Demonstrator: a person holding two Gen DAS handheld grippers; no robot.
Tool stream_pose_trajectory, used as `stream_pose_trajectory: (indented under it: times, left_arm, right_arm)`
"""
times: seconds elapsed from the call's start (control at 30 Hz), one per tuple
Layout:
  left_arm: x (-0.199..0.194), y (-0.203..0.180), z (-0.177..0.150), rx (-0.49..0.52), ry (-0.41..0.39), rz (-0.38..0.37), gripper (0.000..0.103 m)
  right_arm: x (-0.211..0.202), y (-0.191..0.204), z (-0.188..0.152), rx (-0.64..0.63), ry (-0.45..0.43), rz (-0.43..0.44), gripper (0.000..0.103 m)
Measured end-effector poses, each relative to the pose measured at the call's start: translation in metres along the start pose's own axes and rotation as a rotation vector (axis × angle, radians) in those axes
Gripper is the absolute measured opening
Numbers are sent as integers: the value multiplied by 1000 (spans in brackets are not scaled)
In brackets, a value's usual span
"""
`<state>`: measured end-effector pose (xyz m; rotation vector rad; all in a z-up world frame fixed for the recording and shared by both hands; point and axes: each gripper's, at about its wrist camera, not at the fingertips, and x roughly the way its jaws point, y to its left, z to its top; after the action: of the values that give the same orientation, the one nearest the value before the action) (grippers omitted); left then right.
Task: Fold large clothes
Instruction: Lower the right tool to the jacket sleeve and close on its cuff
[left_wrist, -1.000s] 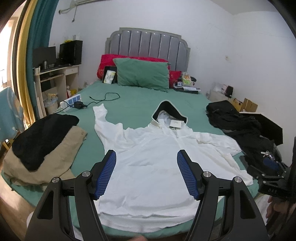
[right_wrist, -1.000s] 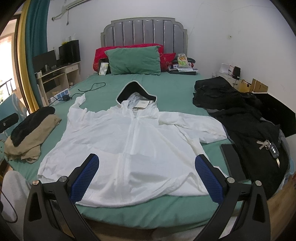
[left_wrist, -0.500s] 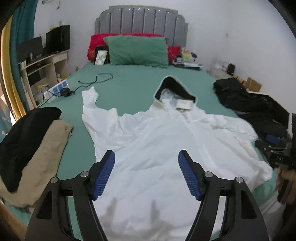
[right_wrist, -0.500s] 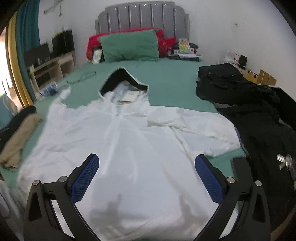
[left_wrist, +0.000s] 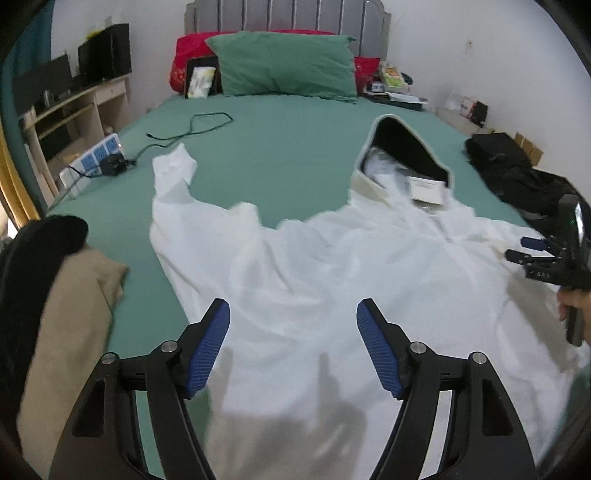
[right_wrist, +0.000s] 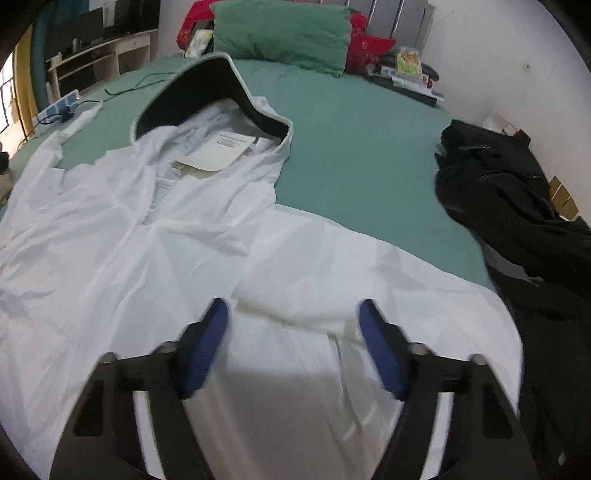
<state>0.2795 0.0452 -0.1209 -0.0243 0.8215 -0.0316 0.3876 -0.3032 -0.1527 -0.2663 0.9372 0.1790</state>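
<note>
A white hooded jacket (left_wrist: 332, 266) lies spread face up on the green bed (left_wrist: 280, 147), its hood (left_wrist: 402, 147) dark inside and pointing to the pillows. My left gripper (left_wrist: 293, 317) hovers open over the jacket's left body, nothing between its blue pads. In the right wrist view the same jacket (right_wrist: 147, 229) fills the foreground. My right gripper (right_wrist: 291, 317) is above the folded-in right sleeve (right_wrist: 332, 273); its jaws are closing, with only air between them. The right gripper (left_wrist: 535, 251) also shows at the left view's right edge, held by a hand.
A beige and black clothes pile (left_wrist: 55, 295) lies at the bed's left edge. Black garments (right_wrist: 524, 229) cover the right side. A power strip and cable (left_wrist: 110, 158) lie far left, pillows (left_wrist: 284, 66) at the headboard, a desk (left_wrist: 74, 107) beside the bed.
Both grippers have moved forward and down over the jacket, which now fills more of each view. The right gripper's fingers stand closer together than before.
</note>
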Motion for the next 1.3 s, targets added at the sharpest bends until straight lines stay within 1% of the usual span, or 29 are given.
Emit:
stream_pose_trajectory:
  times: [0.03, 0.1, 0.2, 0.27, 0.33, 0.37, 0.43, 0.47, 0.57, 0.63, 0.73, 0.83, 0.97, 1.07, 1.17, 1.2, 1.23, 1.27, 1.3]
  left_arm:
    - [6, 7, 2, -12, 2, -2, 75]
    - [14, 21, 4, -49, 7, -9, 75]
    - [26, 36, 8, -74, 18, -20, 75]
    - [26, 42, 14, -77, 12, -30, 75]
    - [23, 46, 21, -71, -2, -45, 75]
    - [18, 49, 26, -75, -19, -47, 75]
    - [12, 58, 33, -103, -41, -54, 75]
    - [7, 64, 35, -132, -53, -64, 75]
    - [5, 81, 35, -193, -51, -63, 75]
    - [5, 92, 34, -222, -40, -62, 75]
    - [3, 107, 31, -257, -34, -65, 75]
    - [-3, 117, 28, -272, -44, -75, 75]
    - [-8, 126, 28, -265, -62, -80, 75]
    - [-6, 132, 30, -258, -34, -86, 75]
    - [-6, 150, 33, -295, -32, -86, 75]
    - [-7, 158, 33, -313, -33, -80, 75]
    - [-8, 165, 34, -330, -36, -77, 75]
    - [-10, 174, 34, -355, -45, -77, 75]
    - [-12, 180, 35, -375, -51, -78, 75]
  right_arm:
    - [3, 0, 1, -2, 8, 2, 47]
    - [12, 4, -1, -27, 23, 8, 20]
    - [13, 4, 0, -30, 14, 12, 5]
    - [6, 3, 5, -18, -1, 12, 5]
    - [-3, 3, 17, 4, -31, 13, 5]
    - [-16, 7, 24, 12, -62, 22, 5]
    - [-38, 19, 41, 9, -117, 30, 5]
    - [-43, 24, 48, 9, -133, 36, 5]
    - [-72, 60, 77, 22, -192, 116, 5]
    - [-81, 89, 91, 21, -213, 169, 5]
    - [-86, 137, 104, -12, -228, 220, 5]
    - [-81, 181, 108, -39, -211, 284, 5]
    - [-65, 229, 104, -93, -167, 332, 5]
    - [-49, 245, 92, -93, -105, 357, 5]
    - [-18, 263, 76, -103, 19, 352, 7]
    - [-11, 267, 73, -110, 53, 334, 10]
    - [-9, 269, 71, -113, 63, 313, 14]
    - [-10, 270, 72, -115, 56, 299, 28]
    - [-15, 273, 76, -120, 26, 276, 47]
